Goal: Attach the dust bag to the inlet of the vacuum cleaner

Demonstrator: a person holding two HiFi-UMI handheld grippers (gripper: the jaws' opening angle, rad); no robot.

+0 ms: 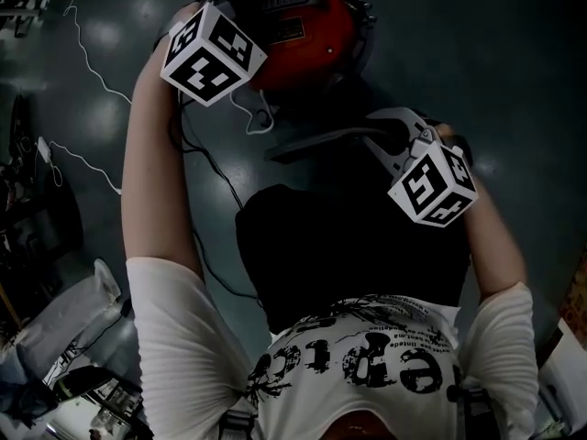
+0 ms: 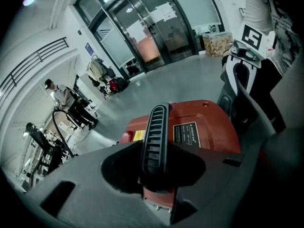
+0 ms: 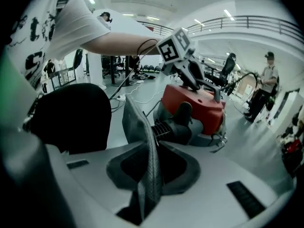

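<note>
Black cloth of the dust bag (image 1: 348, 246) bulks between the person and the red vacuum cleaner (image 1: 303, 35), which stands on the grey floor (image 1: 514, 62). The bag is near the machine but not yet on it.

The left tongs (image 2: 156, 153) stand wide, clamped on the ribbed black handle (image 2: 156, 122) on top of the machine, seemingly to steady it. The right tongs (image 3: 149, 172) are narrow, pinching the bag's grey woven edge (image 3: 137, 122). That edge stands upright just short of the dark ribbed inlet (image 3: 179, 120) at the machine's side.

The likeliest failure is the thin edge slipping out of the right tongs, since only a strip is caught and the bag's bulk drags behind it. If the hold on the handle slackens, pushing the collar on could shove the machine away. A collar seated on only one side of the inlet would probably pull off.
</note>
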